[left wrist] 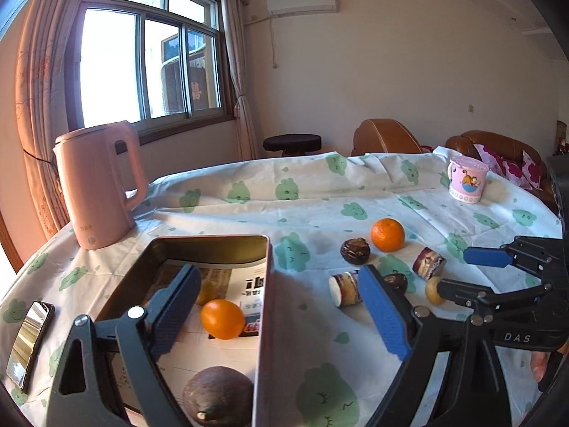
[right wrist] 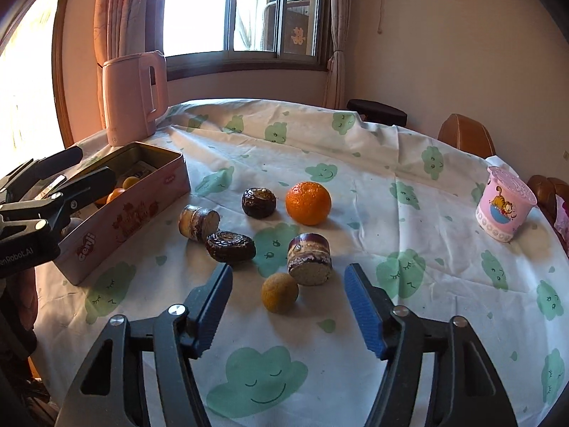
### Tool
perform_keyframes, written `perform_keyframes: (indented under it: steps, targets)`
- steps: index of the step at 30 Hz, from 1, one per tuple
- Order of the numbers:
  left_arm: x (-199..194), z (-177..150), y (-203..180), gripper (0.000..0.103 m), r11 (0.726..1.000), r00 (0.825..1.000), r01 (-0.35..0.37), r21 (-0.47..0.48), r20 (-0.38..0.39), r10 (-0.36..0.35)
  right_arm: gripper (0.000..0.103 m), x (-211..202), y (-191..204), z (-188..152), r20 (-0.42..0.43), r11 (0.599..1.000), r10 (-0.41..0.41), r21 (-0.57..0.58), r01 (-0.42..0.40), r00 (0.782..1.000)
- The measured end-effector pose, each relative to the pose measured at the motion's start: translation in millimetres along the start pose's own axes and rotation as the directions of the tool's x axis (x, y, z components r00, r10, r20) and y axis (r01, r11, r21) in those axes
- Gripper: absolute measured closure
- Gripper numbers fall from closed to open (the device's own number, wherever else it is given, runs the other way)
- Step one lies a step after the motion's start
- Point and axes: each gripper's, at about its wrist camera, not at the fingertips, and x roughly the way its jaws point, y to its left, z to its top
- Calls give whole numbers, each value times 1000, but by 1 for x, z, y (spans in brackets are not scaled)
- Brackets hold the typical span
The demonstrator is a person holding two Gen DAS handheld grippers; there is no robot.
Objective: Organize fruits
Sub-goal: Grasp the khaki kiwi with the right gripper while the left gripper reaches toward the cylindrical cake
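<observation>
My left gripper stands open over the pink tin box, straddling its right wall. In the tin lie an orange fruit, a dark round fruit and a small yellow one half hidden behind a finger. My right gripper is open low over the cloth, and a small yellow-brown round fruit sits between its fingertips untouched. Just beyond lie two purple-skinned cut cylinders, two dark brown round pieces and a big orange.
A pink kettle stands behind the tin. A pink cartoon cup sits at the far right by the table edge. A phone lies left of the tin. Brown sofa seats stand past the table's far side.
</observation>
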Motion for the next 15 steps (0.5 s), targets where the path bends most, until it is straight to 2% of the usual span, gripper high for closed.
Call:
perform_keyframes:
  steps: [5,10,11,12,15]
  targets:
    - [15,0,-19,11,999,998,24,46,-64,-21,48,12,0,-1,-60,999,50,14,-49,997]
    - [25,0,-29,13,996,992,45,81,-119,-35,52,20,3,-2,-101,998,60,3,-60,993]
    - [26,0,-31,14,995,991,55,84,-126,-44,55,21,4,-2,-106,998,53,-7,-55,993]
    - [28,-1,-32,17,994,989,67,87,-138,-54,62,22,6,-2,-114,999,46,-16,-48,992]
    - [35,0,-34,19,992,982,90,84,-172,-74,66,28,7,-2,-146,998,56,-19,-60,988]
